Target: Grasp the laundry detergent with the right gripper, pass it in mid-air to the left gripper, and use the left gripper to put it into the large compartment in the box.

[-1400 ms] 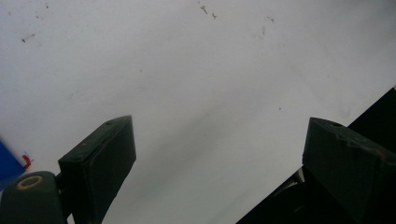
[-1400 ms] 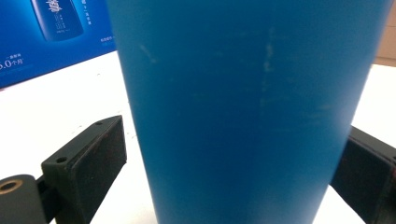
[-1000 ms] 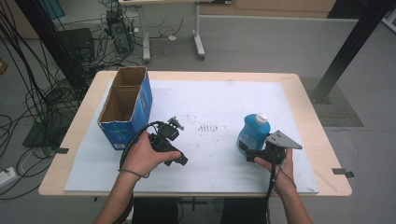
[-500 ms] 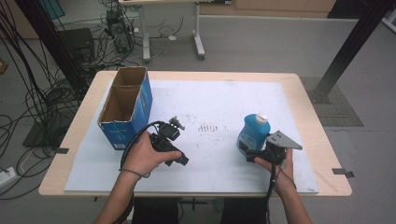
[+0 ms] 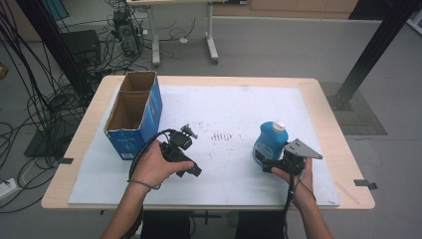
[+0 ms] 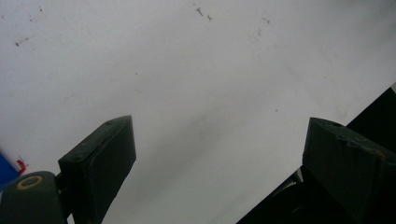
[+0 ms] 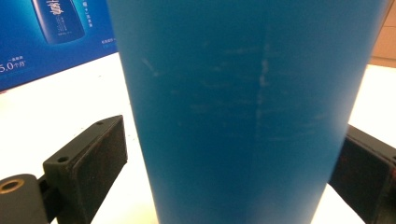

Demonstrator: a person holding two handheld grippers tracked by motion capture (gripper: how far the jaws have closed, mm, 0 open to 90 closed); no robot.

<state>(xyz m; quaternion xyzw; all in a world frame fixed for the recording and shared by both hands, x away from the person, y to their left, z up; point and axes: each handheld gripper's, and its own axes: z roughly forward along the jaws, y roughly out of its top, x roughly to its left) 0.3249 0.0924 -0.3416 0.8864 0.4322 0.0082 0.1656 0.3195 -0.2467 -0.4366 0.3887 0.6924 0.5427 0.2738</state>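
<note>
**Bottle between my right jaws, left gripper idle over the sheet**

My table [image 5: 328, 107] is covered by a white sheet [image 5: 234, 107] that stops short of the wooden edge on every side. The widest free room is the middle of the sheet, from the centre up toward 12 o'clock; the near edge at 6 o'clock is just behind my hands.

I count one blue bottle [image 5: 269, 141] with a white cap, one open cardboard box [image 5: 135, 113] with two compartments, and two grippers.

The bottle stands upright at about 4 o'clock from the table's centre. My right gripper [image 5: 267, 165] sits at the bottle's 6 o'clock side, low against its base. In the right gripper view the bottle [image 7: 243, 107] is between the jaws, which are spread wider than its body; a gap shows at the left jaw, and I cannot tell whether the right one touches.

My left gripper [image 5: 187, 130] rests at about 8 o'clock from centre, just right of the box, jaws wide apart and holding nothing, over bare sheet [image 6: 196, 84].
</note>
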